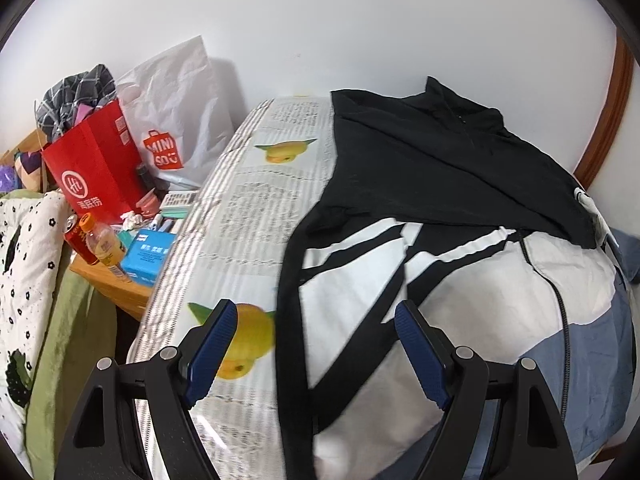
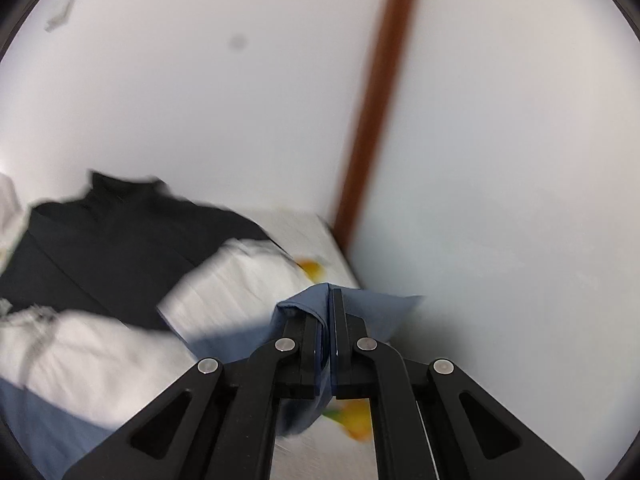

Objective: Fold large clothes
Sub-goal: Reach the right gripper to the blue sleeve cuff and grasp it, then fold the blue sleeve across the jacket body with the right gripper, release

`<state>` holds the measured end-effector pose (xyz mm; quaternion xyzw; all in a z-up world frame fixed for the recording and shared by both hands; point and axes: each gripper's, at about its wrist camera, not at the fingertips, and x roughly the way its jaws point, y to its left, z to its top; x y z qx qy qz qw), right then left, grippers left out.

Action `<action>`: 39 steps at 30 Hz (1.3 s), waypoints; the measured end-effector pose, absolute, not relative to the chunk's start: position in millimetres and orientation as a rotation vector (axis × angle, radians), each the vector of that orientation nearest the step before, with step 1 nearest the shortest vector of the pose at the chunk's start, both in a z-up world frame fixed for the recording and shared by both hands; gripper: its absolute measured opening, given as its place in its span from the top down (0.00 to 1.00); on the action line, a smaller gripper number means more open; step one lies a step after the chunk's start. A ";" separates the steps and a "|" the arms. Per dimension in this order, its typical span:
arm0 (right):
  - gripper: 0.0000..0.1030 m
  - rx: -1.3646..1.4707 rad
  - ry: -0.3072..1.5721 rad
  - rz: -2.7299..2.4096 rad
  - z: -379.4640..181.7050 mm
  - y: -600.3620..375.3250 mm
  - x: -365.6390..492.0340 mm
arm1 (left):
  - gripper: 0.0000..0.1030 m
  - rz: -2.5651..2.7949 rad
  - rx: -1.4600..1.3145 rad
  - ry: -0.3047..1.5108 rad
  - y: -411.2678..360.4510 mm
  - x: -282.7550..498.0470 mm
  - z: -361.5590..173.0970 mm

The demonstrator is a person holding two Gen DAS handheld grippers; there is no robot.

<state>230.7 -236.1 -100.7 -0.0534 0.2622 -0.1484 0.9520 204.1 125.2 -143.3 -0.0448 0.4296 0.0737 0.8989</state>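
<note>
Right tongs (image 2: 330, 296) pinch jacket (image 2: 120, 240); left tongs (image 1: 316, 320) hover spread.

A red paper bag (image 1: 94, 168) and white Miniso bag (image 1: 176, 120) stand against the wall. A drink bottle (image 1: 105, 246) and blue box (image 1: 148, 256) lie nearby.

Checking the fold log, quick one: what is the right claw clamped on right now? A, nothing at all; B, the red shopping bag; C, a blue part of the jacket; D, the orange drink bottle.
C: the right claw is shut with blue fabric of the jacket pinched between its fingers.
</note>
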 end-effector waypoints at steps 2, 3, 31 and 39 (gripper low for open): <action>0.97 -0.108 0.502 -0.226 -90.2 -203.7 259.2 | 0.23 0.133 -0.116 0.888 133.0 202.6 -143.4; 0.97 -0.109 0.490 -0.191 -86.0 -189.6 267.0 | 0.23 0.130 -0.123 0.881 135.6 201.9 -143.3; 0.18 -0.242 0.724 0.196 -197.9 17.3 369.3 | 0.23 0.125 -0.175 0.876 155.9 197.2 -150.4; 0.17 -0.191 0.695 0.175 -193.7 -32.6 301.2 | 0.23 0.100 -0.107 0.817 114.4 202.8 -124.7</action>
